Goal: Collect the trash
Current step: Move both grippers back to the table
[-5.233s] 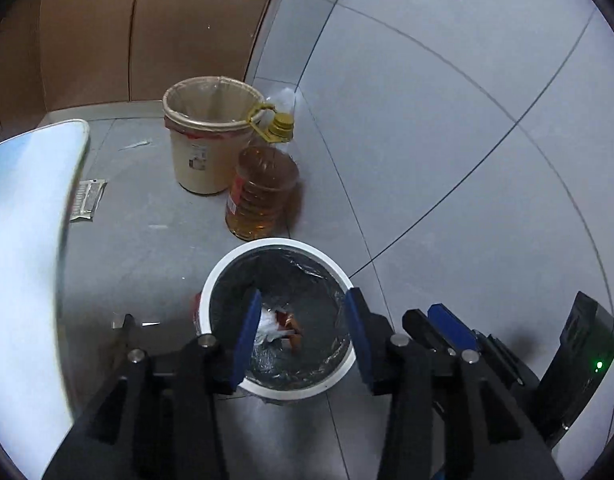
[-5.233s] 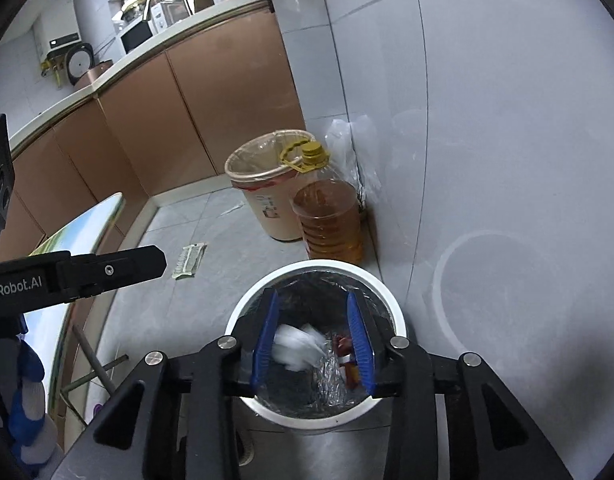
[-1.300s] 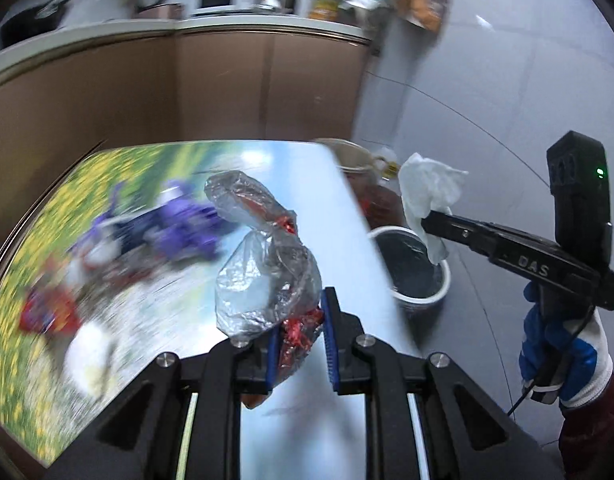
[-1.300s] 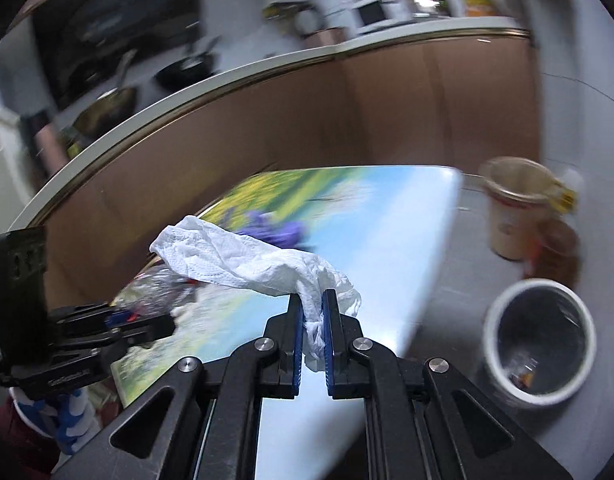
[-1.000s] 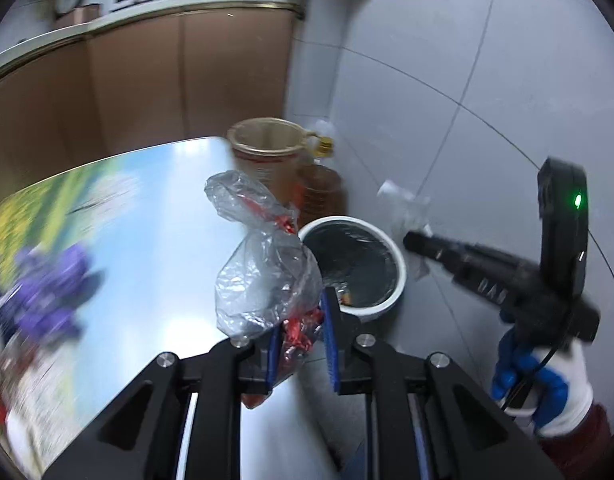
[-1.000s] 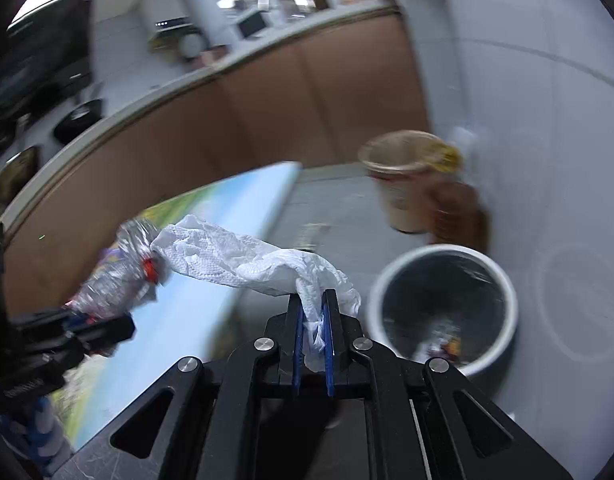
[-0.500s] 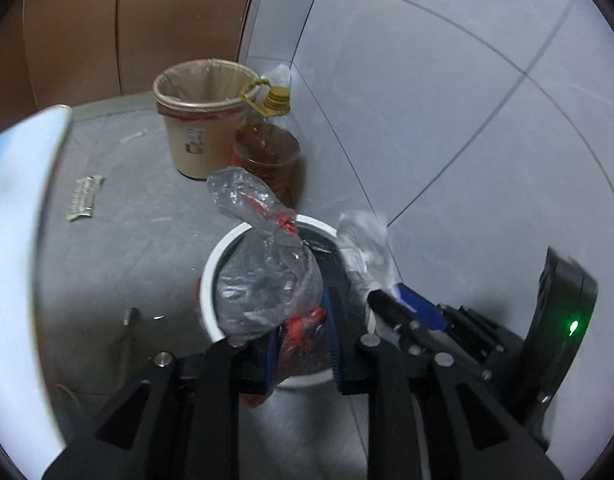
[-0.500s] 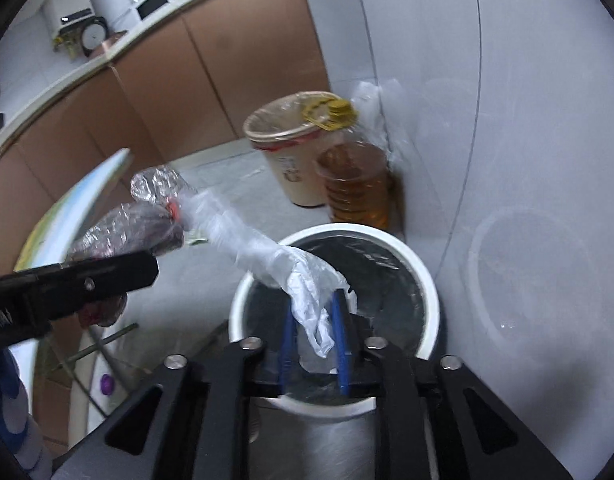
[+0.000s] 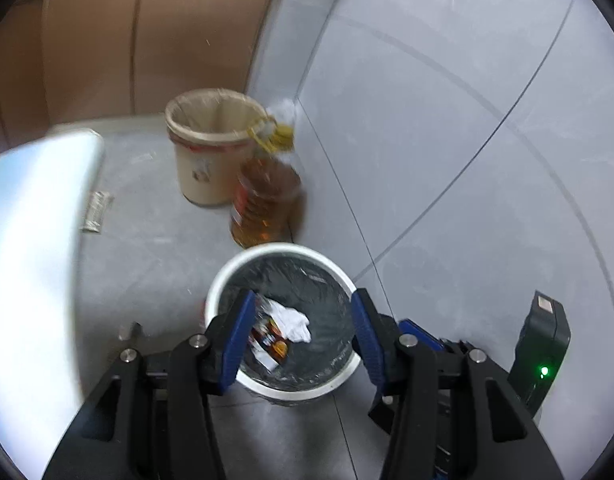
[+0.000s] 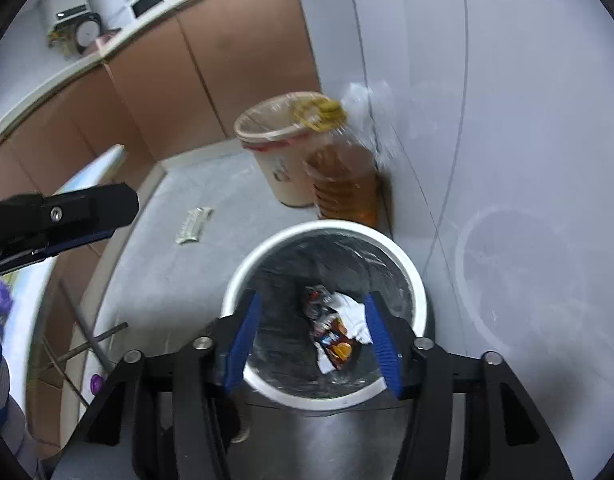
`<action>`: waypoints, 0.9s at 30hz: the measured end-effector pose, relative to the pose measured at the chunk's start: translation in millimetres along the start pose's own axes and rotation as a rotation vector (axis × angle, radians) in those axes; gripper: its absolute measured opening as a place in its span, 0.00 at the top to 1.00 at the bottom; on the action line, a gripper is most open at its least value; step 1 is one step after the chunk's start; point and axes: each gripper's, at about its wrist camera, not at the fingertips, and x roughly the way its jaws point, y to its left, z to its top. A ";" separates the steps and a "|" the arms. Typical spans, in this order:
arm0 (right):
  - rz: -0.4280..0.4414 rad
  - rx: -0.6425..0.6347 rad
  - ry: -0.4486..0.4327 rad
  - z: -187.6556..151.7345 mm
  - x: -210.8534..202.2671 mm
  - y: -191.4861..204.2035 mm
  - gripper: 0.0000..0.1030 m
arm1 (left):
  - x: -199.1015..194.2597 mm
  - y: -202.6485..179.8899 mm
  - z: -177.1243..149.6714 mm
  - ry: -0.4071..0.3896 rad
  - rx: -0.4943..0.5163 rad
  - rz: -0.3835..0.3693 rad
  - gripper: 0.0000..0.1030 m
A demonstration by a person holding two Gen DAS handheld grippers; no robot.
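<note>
While both hover over the bin (image 9: 281, 386) | left gripper (image 9: 303, 334) jaws wide, empty | right gripper (image 10: 313, 338) jaws wide, empty | tissue (image 9: 293, 318) and wrappers (image 10: 335, 346) below, between jaws, inside bin

Two bins (image 9: 285, 390) (image 9: 211, 144); one oil bottle (image 9: 265, 200); two grippers (image 9: 303, 338) (image 10: 313, 342).

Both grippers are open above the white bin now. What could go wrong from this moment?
1. The left gripper and right gripper hang close together over the white bin; they could collide when lifting away.
2. A low finger might catch the bin's black liner and drag it out.
3. The oil bottle stands right beside the bin; a careless swing could knock it over.
</note>
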 end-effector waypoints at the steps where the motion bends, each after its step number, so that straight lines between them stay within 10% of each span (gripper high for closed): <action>1: 0.005 -0.008 -0.008 0.3 -4.2 5.9 0.39 | -14.3 0.9 -1.4 -0.032 -0.001 0.016 0.54; 13: 0.146 -0.126 -0.265 10.8 -151.4 98.5 0.00 | -170.8 21.3 -40.1 -0.264 -0.018 0.159 0.53; 27: 0.440 -0.205 -0.450 -5.9 -294.5 179.6 0.00 | -340.7 79.6 -124.6 -0.456 -0.091 0.388 0.39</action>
